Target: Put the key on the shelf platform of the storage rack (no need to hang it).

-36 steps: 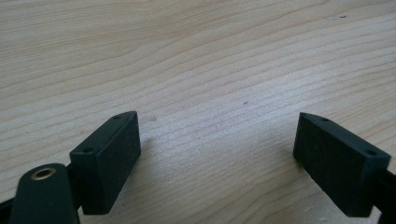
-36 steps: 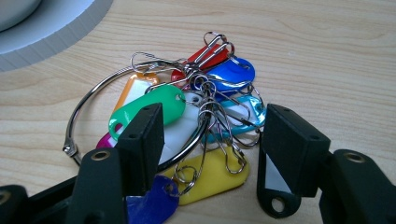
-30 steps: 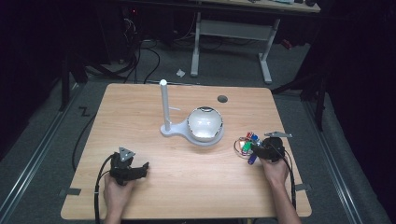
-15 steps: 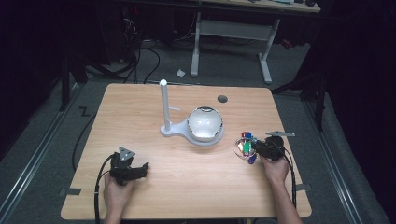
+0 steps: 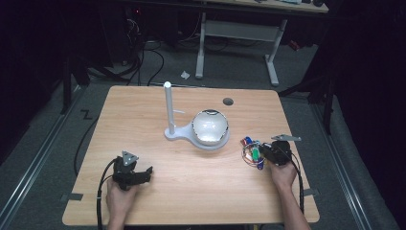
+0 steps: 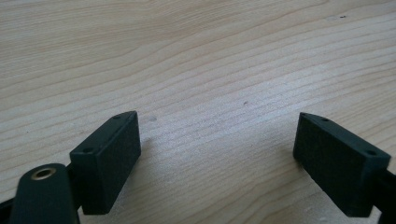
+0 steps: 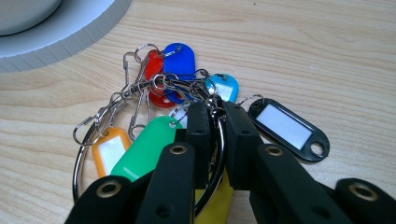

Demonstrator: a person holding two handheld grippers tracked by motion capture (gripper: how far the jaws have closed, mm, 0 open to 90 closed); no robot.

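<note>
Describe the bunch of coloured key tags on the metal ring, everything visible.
The bunch of coloured plastic key tags on a large metal ring lies flat on the wooden table, right of the white stand's round base and apart from it. Red, blue, light blue, orange, green, yellow and black tags hang from small wire rings and clips; several carry white label windows. The right gripper has just closed its jaws on the big ring's wire.

A: In the right gripper view, the yellow tag (image 7: 219,198) lies mostly hidden behind the right tongs (image 7: 215,109).
B: The white stand (image 7: 60,32) is cut off by the top edge, and the tag labels are too blurred to read.
</note>
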